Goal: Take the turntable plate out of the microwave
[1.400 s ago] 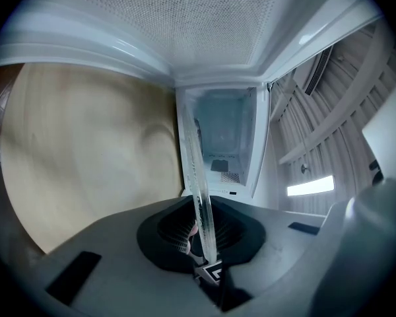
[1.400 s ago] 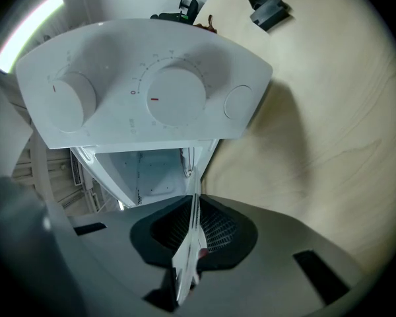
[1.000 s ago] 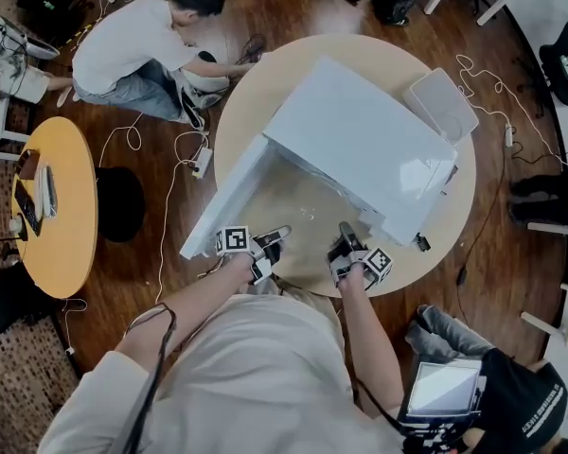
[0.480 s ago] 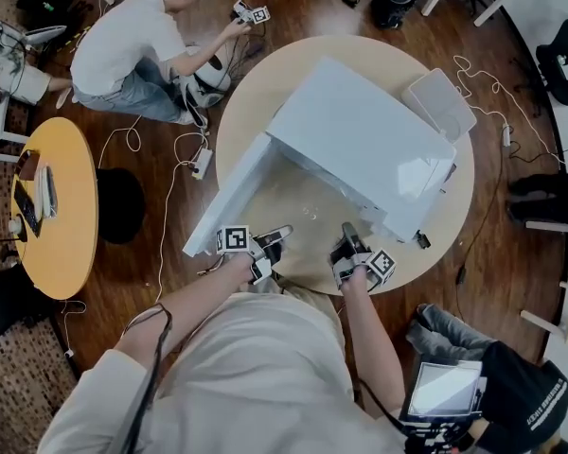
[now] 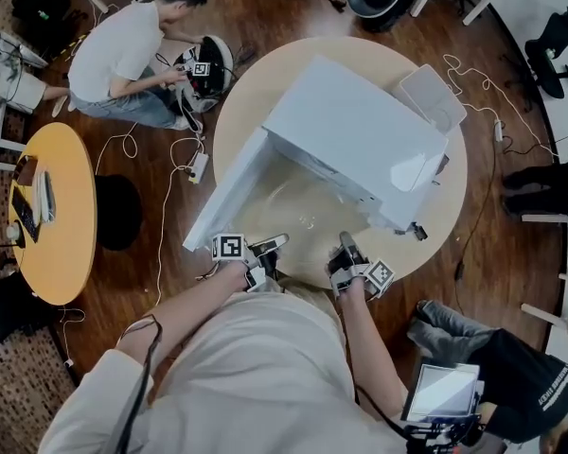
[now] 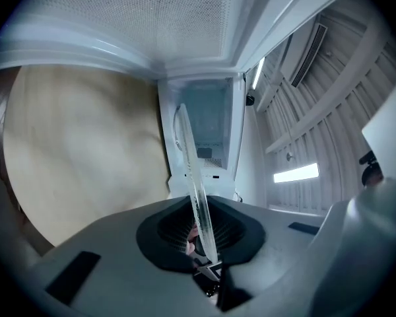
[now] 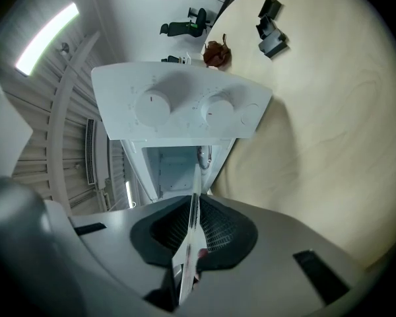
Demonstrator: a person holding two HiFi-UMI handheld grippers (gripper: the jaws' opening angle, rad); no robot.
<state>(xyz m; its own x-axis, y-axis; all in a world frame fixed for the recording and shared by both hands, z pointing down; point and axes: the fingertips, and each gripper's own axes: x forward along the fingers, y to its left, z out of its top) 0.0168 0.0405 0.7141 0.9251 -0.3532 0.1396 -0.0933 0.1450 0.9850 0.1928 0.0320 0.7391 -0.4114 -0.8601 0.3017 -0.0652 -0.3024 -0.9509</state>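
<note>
The pulling-out step is in hand: the left gripper (image 5: 268, 247) and the right gripper (image 5: 344, 252) both pinch the near rim of the glass turntable plate (image 5: 301, 206), held at the mouth of the open microwave (image 5: 360, 135) — above the table (image 5: 251, 93). Next, I judge, draw it nearer, both sides level, then set it down.

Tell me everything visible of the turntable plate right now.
The plate is a clear glass disc, faint against the tan table. It is held roughly level before the open microwave; whether its far edge is inside cannot be told. The left claw is shut on its near left rim, the right claw on its near right rim. Both gripper views show it edge-on, thin, between the pads.
</note>
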